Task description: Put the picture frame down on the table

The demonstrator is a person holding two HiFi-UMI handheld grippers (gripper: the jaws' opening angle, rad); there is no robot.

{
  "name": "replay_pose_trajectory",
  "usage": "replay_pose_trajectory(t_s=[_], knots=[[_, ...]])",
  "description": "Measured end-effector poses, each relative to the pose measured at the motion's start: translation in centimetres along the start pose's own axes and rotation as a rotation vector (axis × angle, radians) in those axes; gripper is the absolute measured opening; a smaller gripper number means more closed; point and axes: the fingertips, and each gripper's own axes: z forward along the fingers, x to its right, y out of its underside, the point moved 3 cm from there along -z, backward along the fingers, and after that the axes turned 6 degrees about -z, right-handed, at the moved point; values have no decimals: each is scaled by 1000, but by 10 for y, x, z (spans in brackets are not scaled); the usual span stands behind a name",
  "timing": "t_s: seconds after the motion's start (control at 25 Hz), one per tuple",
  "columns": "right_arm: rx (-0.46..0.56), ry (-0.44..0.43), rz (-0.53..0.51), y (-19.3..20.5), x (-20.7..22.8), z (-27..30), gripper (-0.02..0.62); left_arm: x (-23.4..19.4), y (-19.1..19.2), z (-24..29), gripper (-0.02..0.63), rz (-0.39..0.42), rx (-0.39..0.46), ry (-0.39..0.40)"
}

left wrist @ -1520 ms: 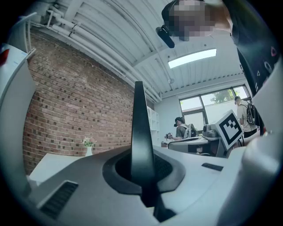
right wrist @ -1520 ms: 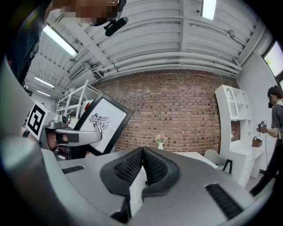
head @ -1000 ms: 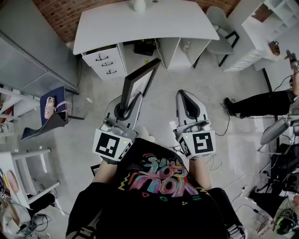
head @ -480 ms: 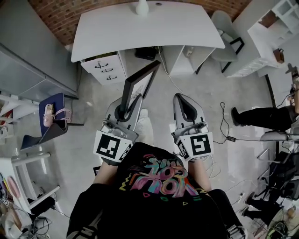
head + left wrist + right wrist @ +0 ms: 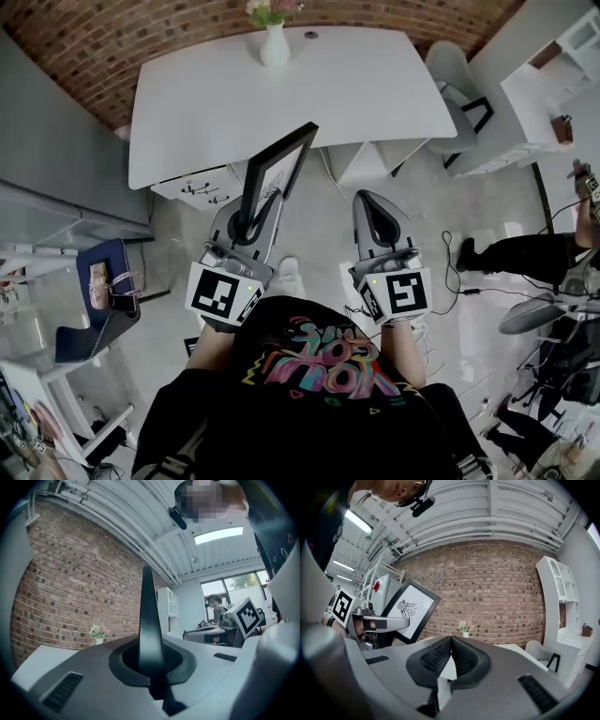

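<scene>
Drawer unit [image 5: 199, 186]: white, tucked under the left end of the table.
Left claw [image 5: 249, 223]: clamped tight on the lower edge of the picture frame and held out level in front of the person's chest.
Picture frame [image 5: 277, 167]: black, and stood upright on edge in the left claw, in the air rather than on the table. In the head view its upper corner showed against the table's near edge. The right gripper view showed a white sheet with a small black winged drawing on its face.
Table [image 5: 328, 94]: white and wide, set against a brick wall ahead of both claws.
Vase [image 5: 274, 45]: white, with pale flowers, and stood at the table's far edge by the wall.
Right claw [image 5: 377, 208]: jaws pressed together with nothing between them, held level beside the left claw and apart from the frame.
Chair [image 5: 454, 67]: pale, at the table's right end.
</scene>
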Motion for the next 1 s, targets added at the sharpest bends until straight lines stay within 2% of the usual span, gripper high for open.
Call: replay_pose_trajectory(t_s=[0.12,0.32,0.48,0.68,1.0], knots=[[-71,26,13,3,13,27,21,-26,-3,22,29,-11,2,13],[-110,49,31,8,27,55,21,-50,-1,46,29,-22,-17,31],[-57,62,41,1,38,71,21,-59,1,57,29,-28,-23,28],[-127,32,26,17,51,104,21,-84,5,78,29,-34,-22,-4],[-110,-54,20,24,98,189,21,-131,10,148,30,-33,-20,-75]])
